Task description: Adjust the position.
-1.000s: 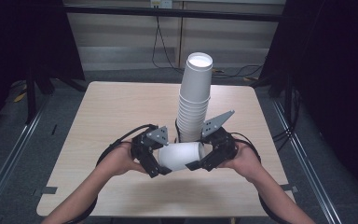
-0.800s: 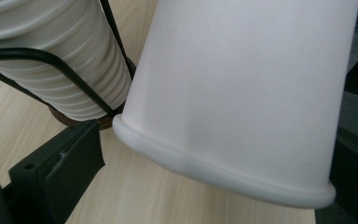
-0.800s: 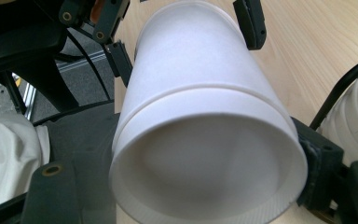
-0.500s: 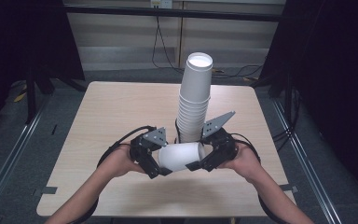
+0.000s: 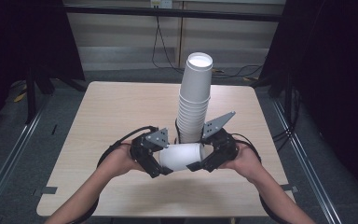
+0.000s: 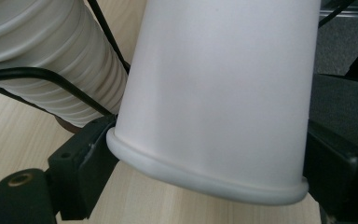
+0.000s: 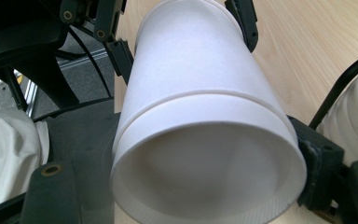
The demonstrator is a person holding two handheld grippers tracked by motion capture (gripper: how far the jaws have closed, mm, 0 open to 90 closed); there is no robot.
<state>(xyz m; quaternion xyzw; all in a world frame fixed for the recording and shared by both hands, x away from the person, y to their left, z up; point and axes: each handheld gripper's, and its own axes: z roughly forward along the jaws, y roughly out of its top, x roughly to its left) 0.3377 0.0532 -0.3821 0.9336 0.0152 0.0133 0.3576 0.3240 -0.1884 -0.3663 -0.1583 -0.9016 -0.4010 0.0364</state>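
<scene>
A white paper cup lies on its side just above the table, held between both grippers. My left gripper has just been closing its jaws, and they now press on the cup at its rolled rim end. My right gripper is shut on the base end, whose recessed bottom faces its camera. In the right gripper view a raised ring circles the cup halfway along. The left gripper grips the far end there. A tall stack of white cups stands right behind the hands.
The light wooden table has bare room to the left, right and front of the hands. Black cables trail from the grippers past the stack. Dark frame rails and floor surround the table. White cloth shows below the table edge.
The left gripper's jaws have drawn in on the cup's rim end. Both hands, the cup and the stack stay where they were.
</scene>
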